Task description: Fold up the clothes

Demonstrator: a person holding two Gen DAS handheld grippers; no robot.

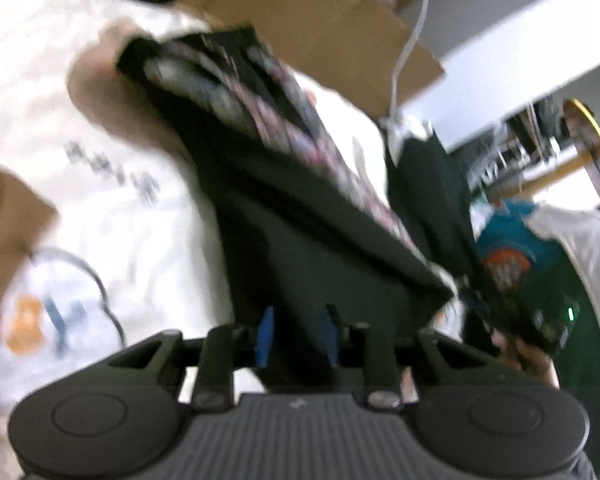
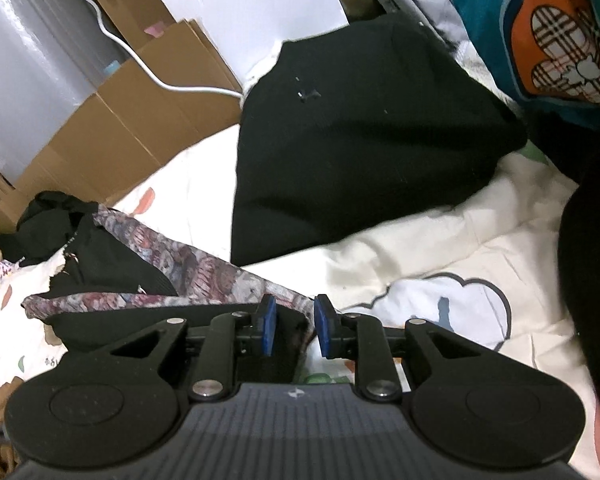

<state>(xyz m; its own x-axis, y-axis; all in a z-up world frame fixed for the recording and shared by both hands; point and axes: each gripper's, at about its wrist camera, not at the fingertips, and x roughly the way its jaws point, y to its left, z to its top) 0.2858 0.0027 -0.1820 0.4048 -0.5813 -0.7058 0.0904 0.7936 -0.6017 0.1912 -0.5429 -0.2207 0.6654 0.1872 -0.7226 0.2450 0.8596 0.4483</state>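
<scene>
Left wrist view, motion-blurred: the left claw, its blue pads set a narrow gap apart, grips the edge of a black garment, whose matte cloth passes between the pads and rises away as a taut, creased sheet bearing a mottled pink-and-grey printed band. Beneath it lies a white bedsheet with blurred dark lettering and a cloud outline; brown cardboard and a white cable stand behind. At lower right a hand holds the other device, on which a green light glows. Right wrist view, sharp: the right claw stands slightly parted, its ribbed blue pads apart with black cloth seen between them; whether they pinch it cannot be told. The same garment lies crumpled at left on the bed, its patterned band running toward the claw. A second black garment, folded into a smooth rounded trapezoid, rests further up the wrinkled cream sheet, which carries a grey-outlined cloud print. A teal cloth with an orange and plaid motif lies at upper right, corrugated cardboard boxes at left.
</scene>
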